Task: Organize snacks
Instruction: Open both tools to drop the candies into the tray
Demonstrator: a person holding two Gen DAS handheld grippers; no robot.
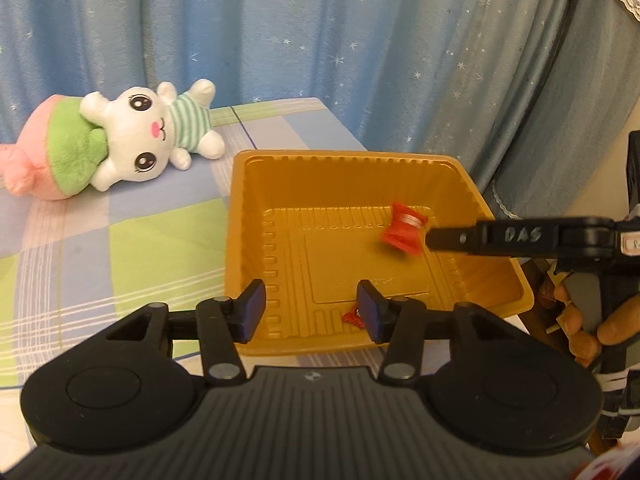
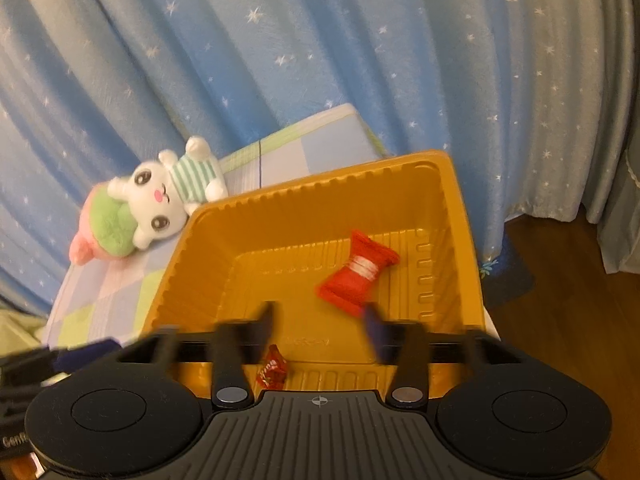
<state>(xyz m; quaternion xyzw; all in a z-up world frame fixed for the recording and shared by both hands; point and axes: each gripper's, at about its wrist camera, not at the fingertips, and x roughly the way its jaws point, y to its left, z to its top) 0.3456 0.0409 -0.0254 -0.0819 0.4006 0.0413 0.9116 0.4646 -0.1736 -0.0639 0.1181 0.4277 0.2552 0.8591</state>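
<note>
Right tool (image 1: 430,238) (lettered "DAS") beside red snack (image 1: 403,232)

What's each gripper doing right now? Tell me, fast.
Left gripper: open, holding nothing, over the gold tray.
Right gripper: open, holding nothing; the red wrapped snack lies loose in the tray.

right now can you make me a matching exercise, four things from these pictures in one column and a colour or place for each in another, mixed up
Things:
1. tray
2. large wrapped snack
3. plush toy
4. small wrapped snack

Colour or place:
a. lying on the checked cloth, outside the tray
b. gold
c. red, towards the tray's far side
d. red, by the tray's near wall

Pairs: 1-b, 2-c, 3-a, 4-d
</note>
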